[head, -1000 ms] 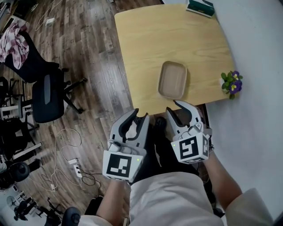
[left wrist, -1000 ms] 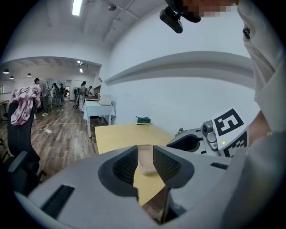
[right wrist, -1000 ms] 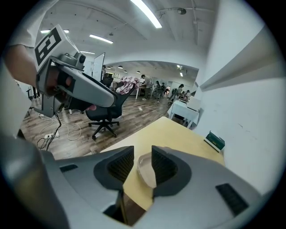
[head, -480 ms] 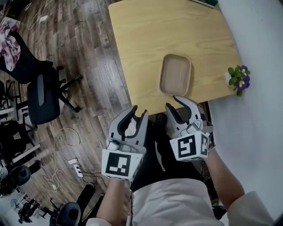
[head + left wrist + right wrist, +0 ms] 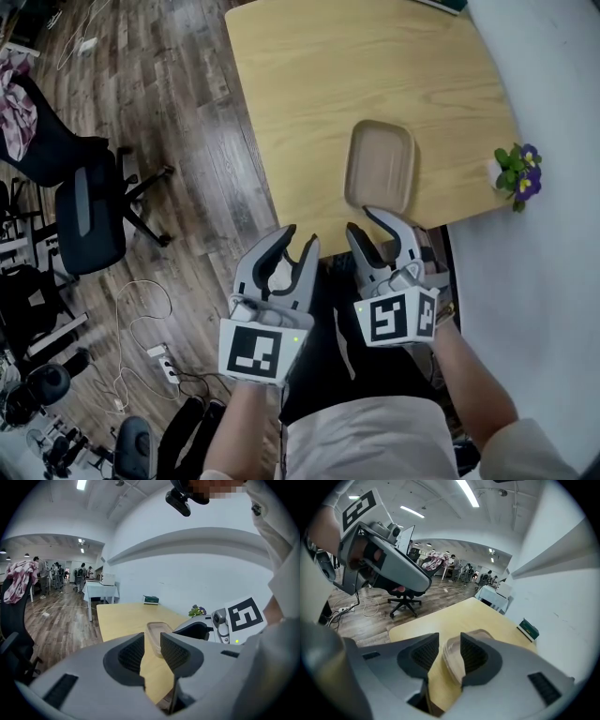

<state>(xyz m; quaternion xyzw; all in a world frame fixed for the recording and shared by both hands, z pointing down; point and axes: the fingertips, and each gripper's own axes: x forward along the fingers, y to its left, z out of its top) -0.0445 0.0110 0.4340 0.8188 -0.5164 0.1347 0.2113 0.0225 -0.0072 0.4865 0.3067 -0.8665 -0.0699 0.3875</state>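
The person holds one hand-held gripper in each hand, low in front of the body. The left hand-held gripper (image 5: pixel 298 240) is over the wood floor (image 5: pixel 187 112), just off the near edge of the worktop (image 5: pixel 319 84). Its jaws are a little way apart and nothing is in them. It holds nothing.

The right hand-held gripper (image 5: pixel 368 223) is right at the near edge of the worktop. Its jaws are a little way apart too, and it holds nothing. Its tips are close to the near end of the tan tray (image 5: pixel 381 166). In the right gripper view the tray shows through the gap between the jaws, but it lies past them on the worktop and is not gripped.

The tray lies flat on the worktop, near the edge closest to the person. A small pot of purple flowers (image 5: pixel 518 172) is at the right side of the worktop, next to the white wall (image 5: pixel 553 234). A green box (image 5: pixel 151 600) lies at the far end of the worktop.

On the floor to the left there is a black chair (image 5: pixel 84 202) and a white cable (image 5: pixel 141 309).
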